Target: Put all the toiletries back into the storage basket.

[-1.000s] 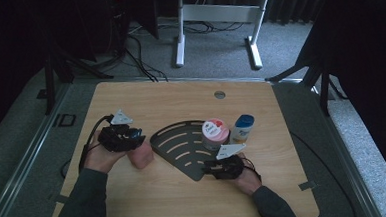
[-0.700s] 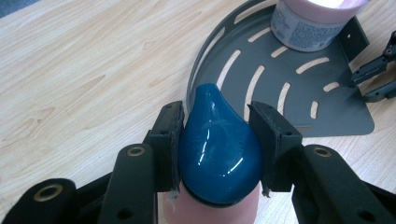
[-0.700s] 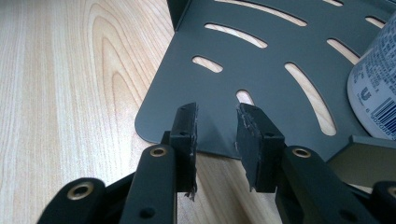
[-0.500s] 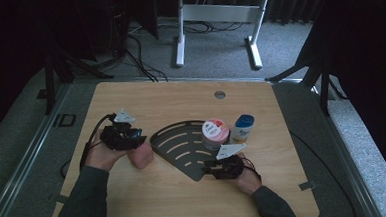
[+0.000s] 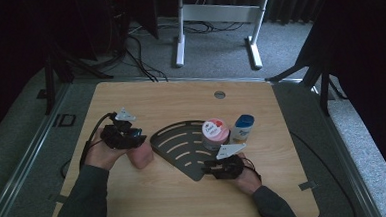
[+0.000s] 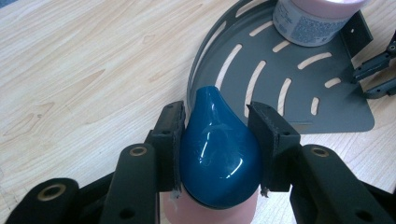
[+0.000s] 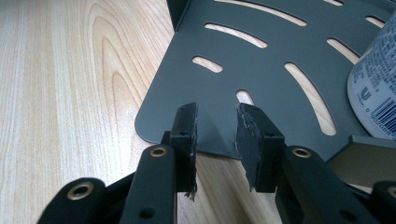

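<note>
A pink bottle with a glossy blue teardrop cap stands on the wooden table just left of a dark grey slotted corner shelf. My left gripper is shut on the cap, one pad pressing each side. A pink jar with a white lid stands on the shelf's far right part. My right gripper hovers at the shelf's near pointed corner; its jaws stand apart with nothing between them, over the plate's edge.
A small white container with a blue cap stands on the table right of the shelf. A round cable hole lies at the table's far edge. Bare wood stretches behind the shelf and along the front.
</note>
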`<state>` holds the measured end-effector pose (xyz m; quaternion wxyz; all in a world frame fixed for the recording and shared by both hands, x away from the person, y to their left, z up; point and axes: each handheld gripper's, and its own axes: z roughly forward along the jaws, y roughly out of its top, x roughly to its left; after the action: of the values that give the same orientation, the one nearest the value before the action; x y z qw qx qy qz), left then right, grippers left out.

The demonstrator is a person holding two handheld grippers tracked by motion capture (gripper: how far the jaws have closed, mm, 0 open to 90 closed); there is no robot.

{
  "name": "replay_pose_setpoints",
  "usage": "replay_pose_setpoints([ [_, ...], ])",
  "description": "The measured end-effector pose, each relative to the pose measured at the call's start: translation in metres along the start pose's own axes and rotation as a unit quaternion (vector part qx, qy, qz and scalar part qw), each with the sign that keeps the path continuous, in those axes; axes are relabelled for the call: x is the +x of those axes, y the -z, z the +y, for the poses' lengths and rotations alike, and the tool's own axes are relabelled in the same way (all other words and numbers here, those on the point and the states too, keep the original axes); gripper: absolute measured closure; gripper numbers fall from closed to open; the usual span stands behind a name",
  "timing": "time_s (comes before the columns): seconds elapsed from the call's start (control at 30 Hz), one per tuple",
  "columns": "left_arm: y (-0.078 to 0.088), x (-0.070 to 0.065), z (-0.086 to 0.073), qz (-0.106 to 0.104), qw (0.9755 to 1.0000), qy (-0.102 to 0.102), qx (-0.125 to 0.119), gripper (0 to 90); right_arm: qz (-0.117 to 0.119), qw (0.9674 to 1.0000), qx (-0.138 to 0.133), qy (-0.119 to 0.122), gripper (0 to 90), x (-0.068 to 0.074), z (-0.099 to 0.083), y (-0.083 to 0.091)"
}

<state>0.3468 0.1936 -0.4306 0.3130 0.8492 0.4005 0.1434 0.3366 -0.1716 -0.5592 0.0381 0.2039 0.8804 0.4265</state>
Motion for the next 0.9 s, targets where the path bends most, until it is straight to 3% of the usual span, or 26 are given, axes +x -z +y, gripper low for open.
replay_pose_setpoints([
  [0.53, 0.002, -0.002, 0.001, 0.006, 0.9999, -0.003, 0.009, 58.5, 0.001, 1.0, 0.0, 0.0, 68.2, -0.001, 0.0, 0.0],
  [0.9, 0.006, -0.011, 0.002, -0.006, 0.9998, -0.017, 0.004, 58.7, 0.001, 1.0, 0.001, 0.0, 68.2, -0.001, 0.0, 0.0],
])
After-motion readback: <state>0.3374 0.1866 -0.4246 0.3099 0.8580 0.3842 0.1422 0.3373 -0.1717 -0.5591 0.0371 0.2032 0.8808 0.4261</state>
